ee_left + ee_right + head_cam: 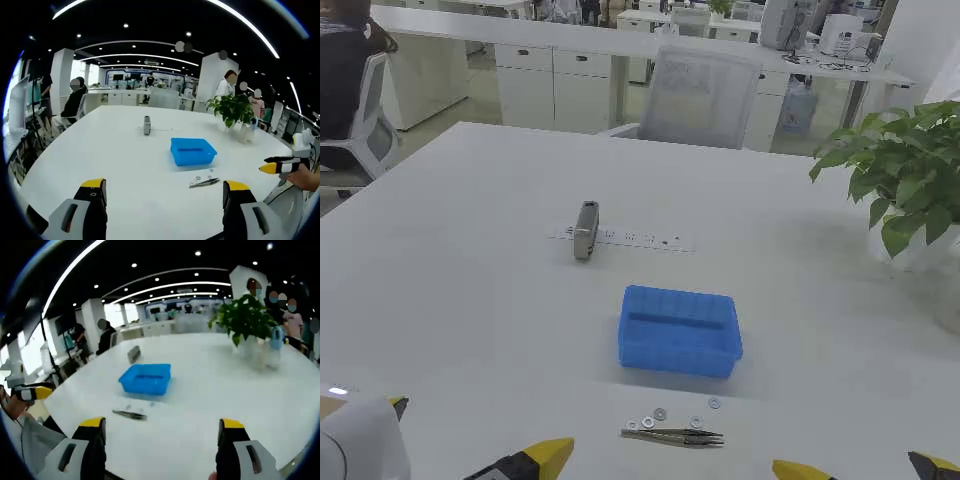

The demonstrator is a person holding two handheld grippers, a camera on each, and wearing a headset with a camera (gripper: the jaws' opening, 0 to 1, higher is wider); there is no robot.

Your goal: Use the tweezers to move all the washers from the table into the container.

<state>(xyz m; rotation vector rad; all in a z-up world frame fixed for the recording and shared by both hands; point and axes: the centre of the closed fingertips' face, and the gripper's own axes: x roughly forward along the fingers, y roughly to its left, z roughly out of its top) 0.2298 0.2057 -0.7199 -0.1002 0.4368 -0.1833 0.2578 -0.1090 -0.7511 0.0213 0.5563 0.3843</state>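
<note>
The white table (470, 300) spreads wide before me, and the blue container (680, 330) sits open side up near its middle, close behind the work so a carried washer should have only a short way to go. I hold my left gripper (164, 186) and right gripper (162, 424) low at the near edge, jaws spread wide and empty, one to each side of the tweezers (672, 435), ready, I judge, to take up the tool. The tweezers lie flat just in front of the container, with the small washers (660, 413) scattered between them.
</note>
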